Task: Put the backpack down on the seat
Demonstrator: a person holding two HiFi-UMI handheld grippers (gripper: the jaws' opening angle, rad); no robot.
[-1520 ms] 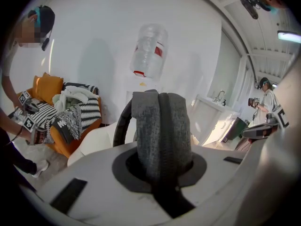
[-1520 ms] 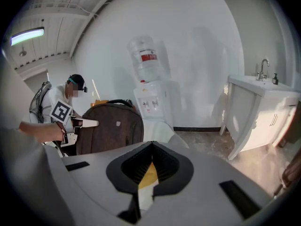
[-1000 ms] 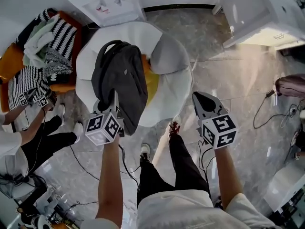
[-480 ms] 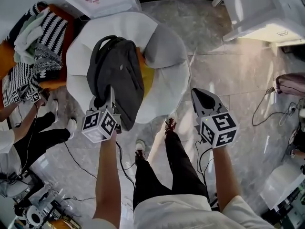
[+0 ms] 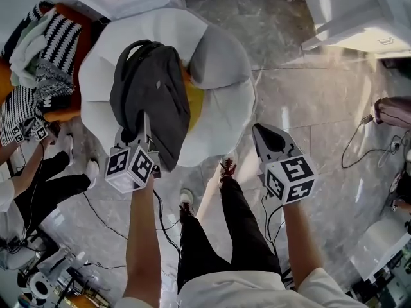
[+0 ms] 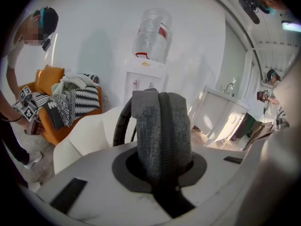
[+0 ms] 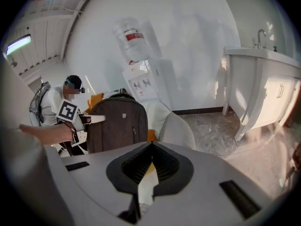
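Dark grey backpack [image 5: 151,98] over the seat of a white armchair [image 5: 231,114]
The left gripper [image 5: 142,130] meets the backpack's near end; a yellow cushion [image 5: 194,101] and a grey cushion [image 5: 218,59] lie beside the bag. The right gripper [image 5: 262,135] is apart, over the marble floor [image 5: 321,108]. An orange sofa [image 5: 64,114] with striped throws [image 5: 61,34] stands left

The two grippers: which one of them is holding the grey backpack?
The left gripper: its fingers are shut on the near end of the backpack, over the white chair. The right gripper holds nothing and hangs over the floor.
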